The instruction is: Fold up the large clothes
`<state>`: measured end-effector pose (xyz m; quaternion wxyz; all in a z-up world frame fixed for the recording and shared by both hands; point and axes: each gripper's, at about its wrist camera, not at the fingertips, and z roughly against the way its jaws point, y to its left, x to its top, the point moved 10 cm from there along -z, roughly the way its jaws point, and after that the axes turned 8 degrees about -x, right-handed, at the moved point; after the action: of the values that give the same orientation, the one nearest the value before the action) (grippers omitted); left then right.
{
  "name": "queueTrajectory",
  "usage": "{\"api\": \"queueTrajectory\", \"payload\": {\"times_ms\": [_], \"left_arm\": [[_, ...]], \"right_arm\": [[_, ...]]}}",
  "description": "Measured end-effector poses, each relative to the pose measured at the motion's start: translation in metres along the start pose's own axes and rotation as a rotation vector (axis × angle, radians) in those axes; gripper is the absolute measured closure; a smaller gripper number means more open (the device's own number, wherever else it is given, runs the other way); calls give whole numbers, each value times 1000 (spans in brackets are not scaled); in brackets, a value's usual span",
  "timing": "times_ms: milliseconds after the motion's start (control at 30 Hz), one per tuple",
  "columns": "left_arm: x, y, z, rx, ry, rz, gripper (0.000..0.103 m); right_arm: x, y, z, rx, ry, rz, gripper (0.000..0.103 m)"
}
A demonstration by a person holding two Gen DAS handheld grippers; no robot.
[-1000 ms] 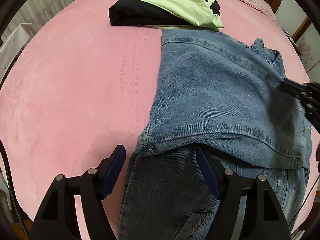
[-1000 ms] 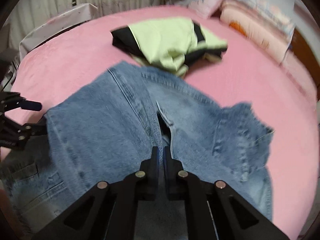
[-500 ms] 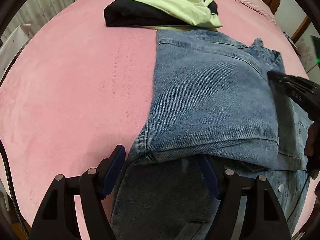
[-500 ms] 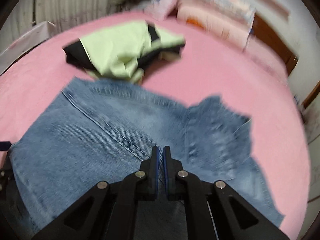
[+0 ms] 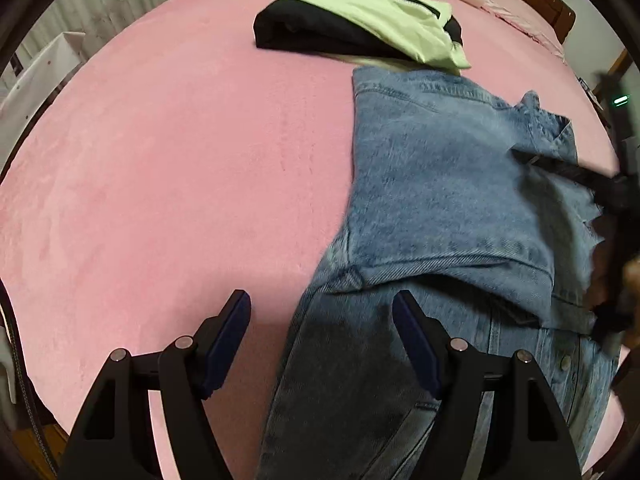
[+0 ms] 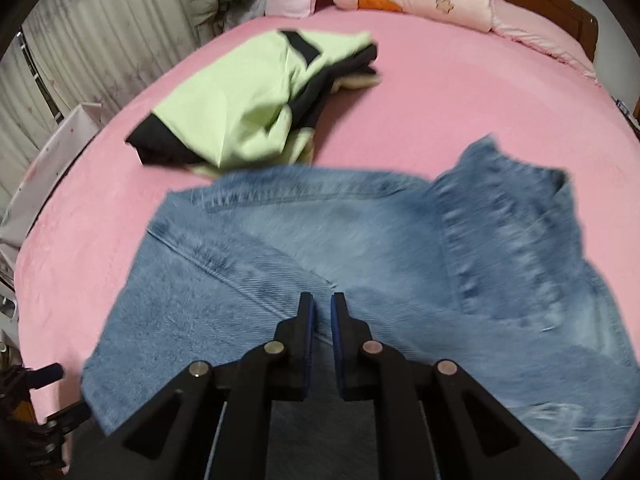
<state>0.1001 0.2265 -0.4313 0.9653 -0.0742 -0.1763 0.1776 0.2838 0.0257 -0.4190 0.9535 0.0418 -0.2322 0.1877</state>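
Both over denim jacket point(image 6: 280, 264): left gripper point(image 5: 322, 320) gapes, right gripper point(image 6: 322, 312) (empty) has just parted

— Jeans point(image 5: 448, 184): faded blue denim, coarse twill, stitched seams, small metal buttons. Sheet point(image 5: 180, 168)?

— Pink plush, matt, short soft nap. Folded top point(image 6: 240, 108): smooth thin cloth, pale green with black, slight sheen.

— Left gripper point(image 5: 322, 320): matt black plastic, silvery metal pins, blue rubbery pads.

— Right gripper point(image 6: 322, 320): likewise. Headboard point(image 6: 560, 4): glossy brown wood.
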Motion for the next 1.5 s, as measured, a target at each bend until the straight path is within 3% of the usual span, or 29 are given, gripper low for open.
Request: {"api": "queueTrajectory", "payload": {"times_ms": [133, 267, 367, 567, 700, 733, 800, 900, 1000, 1067, 1100, 1233, 1500], "left_arm": [[13, -9, 2, -18, -21, 1, 31], [25, -23, 9, -39, -48, -14, 31], [35, -39, 11, -62, -71, -35, 31], [41, -83, -8, -121, -71, -120, 31], [26, -100, -37, -70, -20, -214, 31], [21, -97, -47, -36, 5, -234, 30], [16, -94, -60, -8, 14, -273, 29], [16, -96, -59, 3, 16, -286, 27], [17, -97, -55, 7, 38, -277, 27], [16, -96, -43, 16, 53, -259, 28], [18, -99, -38, 14, 50, -253, 28], [16, -103, 10, -5, 20, -223, 27], [19, -117, 142, -36, -96, -185, 16]], "right_arm": [[-7, 8, -11, -52, -11, 24, 92], [-7, 4, 17, -2, 0, -21, 92], [-16, -5, 47, -24, -33, -37, 92], [-66, -23, 83, -17, -25, -138, 92], [-113, -39, 66, -83, 60, -163, 92], [-128, -52, 62, -121, 76, -168, 99], [-147, -73, 64, -141, 65, -191, 103], [-164, -105, 70, -255, 82, -224, 103], [-176, -125, 81, -186, 103, -313, 103], [-176, -128, 94, -169, 113, -326, 103], [-175, -128, 102, -174, 112, -316, 97], [-163, -122, 140, -156, 78, -292, 97], [-148, -104, 236, -76, 44, -286, 95]]}}
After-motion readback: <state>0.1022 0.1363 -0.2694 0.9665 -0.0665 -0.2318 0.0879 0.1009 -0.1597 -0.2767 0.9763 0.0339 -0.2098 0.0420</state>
